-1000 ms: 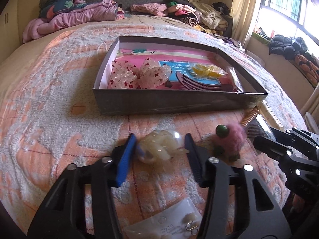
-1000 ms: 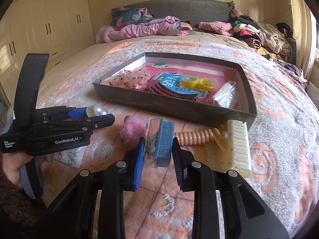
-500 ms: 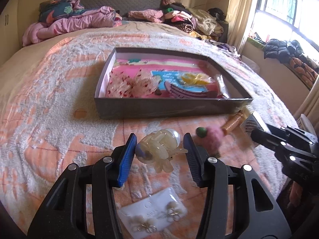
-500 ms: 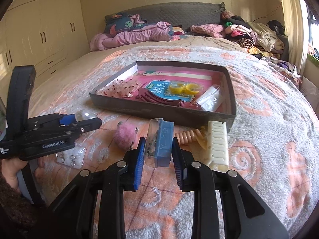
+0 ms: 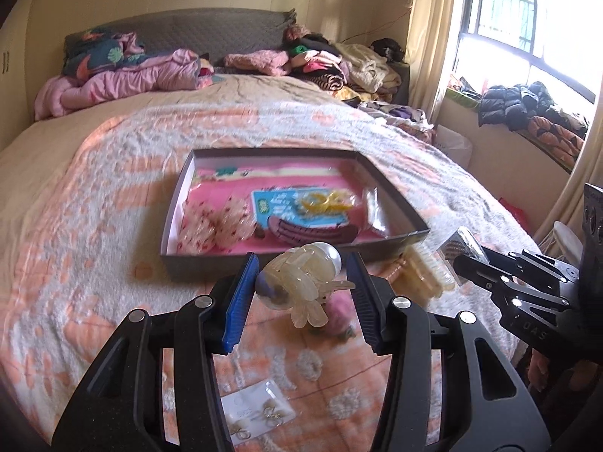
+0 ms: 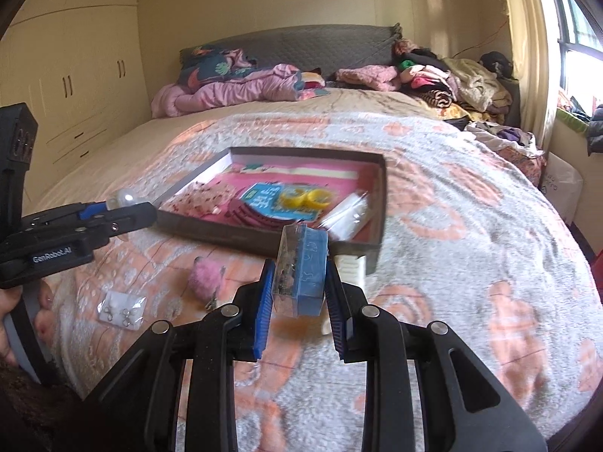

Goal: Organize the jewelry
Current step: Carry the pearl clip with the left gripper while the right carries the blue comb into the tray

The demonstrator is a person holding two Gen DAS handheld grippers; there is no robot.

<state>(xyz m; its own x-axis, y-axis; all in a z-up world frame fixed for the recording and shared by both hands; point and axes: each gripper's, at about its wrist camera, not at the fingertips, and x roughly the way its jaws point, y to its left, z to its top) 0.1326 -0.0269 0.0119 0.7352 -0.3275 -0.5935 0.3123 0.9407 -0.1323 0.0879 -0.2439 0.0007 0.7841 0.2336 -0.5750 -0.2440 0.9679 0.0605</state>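
The left gripper (image 5: 301,290) has its jaws closed part-way onto a cream pearl hair claw (image 5: 301,282), lifted clear of the bed (image 5: 94,226) just short of the grey tray's (image 5: 294,260) near wall; the claw's teeth hang downward and toward the camera, its pearl end up and to the right, though motion blur softens its outline; how firmly the right jaw meets it is hard to judge. The right gripper (image 6: 297,293) pinches a small clear box with a blue insert (image 6: 301,271), held upright with its long axis near vertical, above the bed before the tray's near right corner; the contents behind its clear face are too blurred to name. Inside the tray lie a dark red hair clip (image 5: 312,231), yellow pieces (image 5: 324,201) on a blue card, and pink-spotted fabric items (image 5: 215,226). On the bed near the grippers sit a pink pompom (image 6: 205,280), half hidden behind the claw in the left view, and a clear packet of earrings (image 6: 120,309); a cream comb (image 5: 429,275) is partly covered by the right gripper and the tray.
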